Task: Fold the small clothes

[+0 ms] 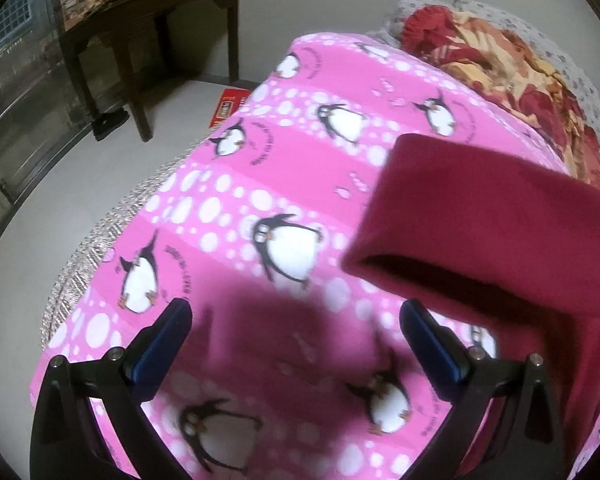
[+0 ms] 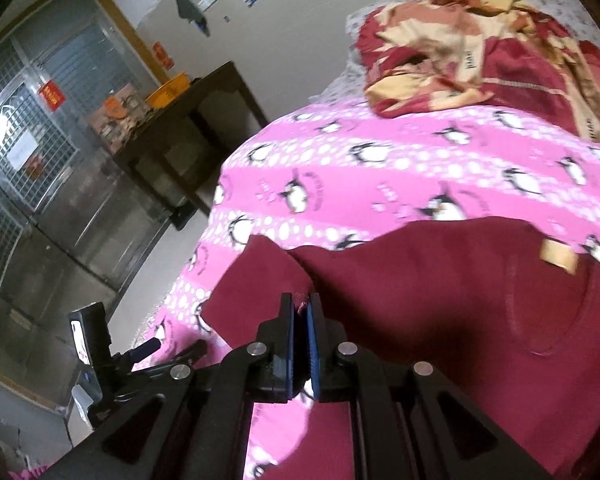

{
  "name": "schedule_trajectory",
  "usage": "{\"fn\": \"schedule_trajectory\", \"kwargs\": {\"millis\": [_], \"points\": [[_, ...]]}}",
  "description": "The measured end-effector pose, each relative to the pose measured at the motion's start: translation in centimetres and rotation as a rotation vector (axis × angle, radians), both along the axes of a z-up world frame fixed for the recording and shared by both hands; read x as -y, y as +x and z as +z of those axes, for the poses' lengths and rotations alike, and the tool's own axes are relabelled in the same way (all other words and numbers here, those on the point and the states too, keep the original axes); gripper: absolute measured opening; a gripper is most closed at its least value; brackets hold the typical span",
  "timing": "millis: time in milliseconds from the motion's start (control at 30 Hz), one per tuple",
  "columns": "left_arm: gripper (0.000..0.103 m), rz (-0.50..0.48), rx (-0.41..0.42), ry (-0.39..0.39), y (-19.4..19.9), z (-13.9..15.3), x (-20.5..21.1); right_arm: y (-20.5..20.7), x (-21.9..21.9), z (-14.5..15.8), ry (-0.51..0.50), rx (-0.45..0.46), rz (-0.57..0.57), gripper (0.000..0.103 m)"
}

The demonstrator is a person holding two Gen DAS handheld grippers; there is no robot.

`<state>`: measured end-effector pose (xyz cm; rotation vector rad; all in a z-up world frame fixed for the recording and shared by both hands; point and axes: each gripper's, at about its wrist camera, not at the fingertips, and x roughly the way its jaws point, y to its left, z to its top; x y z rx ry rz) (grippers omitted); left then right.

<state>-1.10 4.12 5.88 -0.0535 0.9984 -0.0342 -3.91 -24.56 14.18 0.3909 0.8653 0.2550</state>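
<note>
Maroon shirt [image 2: 440, 300] — pinched in right gripper [image 2: 301, 308].

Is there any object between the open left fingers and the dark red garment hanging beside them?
Nothing visible does. The left gripper is open over the bare pink penguin blanket, and the dark red garment hangs apart to its right, held up by the right gripper.

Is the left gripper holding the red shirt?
No, the left gripper stands open with nothing between its fingers, only the pink penguin blanket below it, and the red shirt hangs off to the side.
</note>
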Motion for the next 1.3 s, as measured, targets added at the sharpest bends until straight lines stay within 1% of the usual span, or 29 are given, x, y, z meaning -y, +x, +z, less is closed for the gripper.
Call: {"fn": "schedule_trajectory", "kwargs": {"millis": [167,333,467,567,800,933,1000,1067,1200,1300], "points": [[0.103,-0.050,0.007,0.001,-1.1,0.5,2.0,-1.8,2.2,0.7,-0.024,0.011,-0.036,0.007],[0.103,-0.094,0.000,0.016,-2.1,0.3,3.6,-3.4,4.8,1.5,-0.042,0.018,-0.081,0.007],[0.103,-0.118,-0.011,0.032,-2.5,-0.3,4.8,-4.4,7.2,2.0,-0.017,0.017,-0.130,0.007],[0.103,-0.143,-0.022,0.048,-2.6,-0.7,6.0,-5.2,8.4,2.7,-0.021,0.030,-0.155,0.007],[0.103,-0.163,-0.026,0.053,-2.7,-1.0,7.6,-7.0,10.9,3.7,-0.067,0.035,-0.210,0.007],[0.103,-0.170,-0.023,0.045,-2.3,-1.4,8.3,-7.7,13.1,3.4,-0.048,0.018,-0.262,0.007],[0.103,-0.177,-0.034,0.045,-2.1,-1.8,8.9,-8.2,13.9,3.5,-0.042,0.019,-0.280,0.007],[0.103,-0.188,-0.039,0.033,-1.8,-2.2,9.5,-8.5,14.4,3.7,-0.043,0.021,-0.290,0.007],[0.103,-0.194,-0.043,0.038,-1.2,-2.7,10.9,-9.2,15.2,4.2,-0.049,0.028,-0.304,0.007],[0.103,-0.192,-0.046,0.020,-0.8,-2.9,11.5,-9.8,16.1,4.7,-0.046,0.039,-0.329,0.007]]}}
